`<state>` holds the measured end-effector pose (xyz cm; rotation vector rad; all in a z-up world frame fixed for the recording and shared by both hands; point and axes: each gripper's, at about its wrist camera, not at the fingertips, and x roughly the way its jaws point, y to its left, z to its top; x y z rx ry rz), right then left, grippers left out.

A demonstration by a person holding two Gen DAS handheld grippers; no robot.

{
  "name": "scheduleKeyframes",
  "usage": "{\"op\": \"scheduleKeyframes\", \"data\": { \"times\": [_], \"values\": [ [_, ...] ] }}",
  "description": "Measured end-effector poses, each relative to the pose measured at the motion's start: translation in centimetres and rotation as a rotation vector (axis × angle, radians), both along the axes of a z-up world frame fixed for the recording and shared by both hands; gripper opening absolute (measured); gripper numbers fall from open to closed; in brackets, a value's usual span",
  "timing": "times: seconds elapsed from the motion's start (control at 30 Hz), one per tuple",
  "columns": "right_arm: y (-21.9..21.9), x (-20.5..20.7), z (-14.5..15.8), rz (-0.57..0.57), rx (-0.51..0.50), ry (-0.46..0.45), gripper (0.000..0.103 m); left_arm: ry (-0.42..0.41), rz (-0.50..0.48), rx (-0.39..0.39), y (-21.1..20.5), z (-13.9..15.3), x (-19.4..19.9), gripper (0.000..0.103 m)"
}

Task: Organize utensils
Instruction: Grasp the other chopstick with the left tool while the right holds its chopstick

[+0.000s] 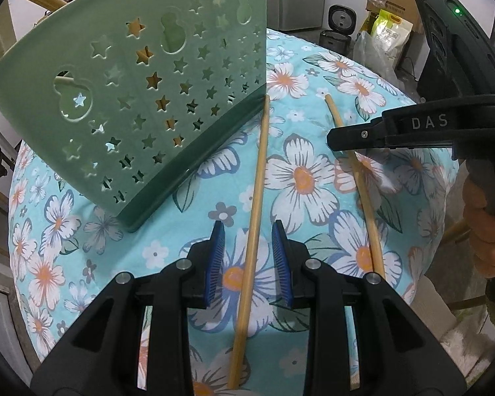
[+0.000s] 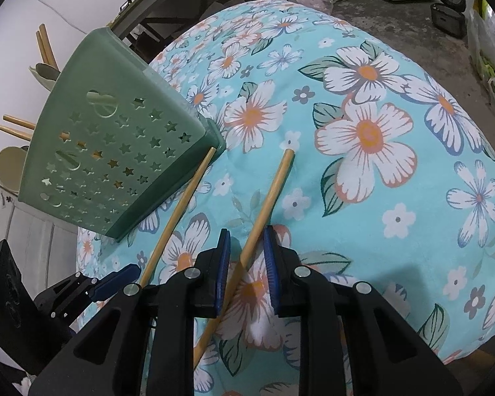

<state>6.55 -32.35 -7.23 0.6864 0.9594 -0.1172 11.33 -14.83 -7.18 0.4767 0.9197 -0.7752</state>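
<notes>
Straddling one chopstick (image 1: 254, 198) with narrowly parted pads: left hand-held gripper (image 1: 248, 241). Straddling the other chopstick (image 2: 267, 204), untouched: right hand-held gripper (image 2: 247, 247). Both lying beside green holder (image 1: 155, 99) on floral worktop (image 1: 313, 66).

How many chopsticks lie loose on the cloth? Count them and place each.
2. One chopstick runs between the left gripper's open jaws, its far tip by the green holder. The other chopstick lies between the right gripper's jaws. More sticks stand in the holder, partly hidden.
</notes>
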Motion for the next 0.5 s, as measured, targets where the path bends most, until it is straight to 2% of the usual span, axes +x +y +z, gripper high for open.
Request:
{"op": "scheduleKeyframes", "data": {
  "times": [0.07, 0.5],
  "values": [
    [-0.07, -0.03, -0.06, -0.005, -0.004, 0.001, 0.015, 0.000, 0.000, 0.001, 0.08, 0.01, 0.00, 0.028],
    [-0.99, -0.82, 0.08, -0.004, -0.018, -0.013, 0.012, 0.000, 0.000, 0.001, 0.02, -0.07, 0.04, 0.028]
  ]
}}
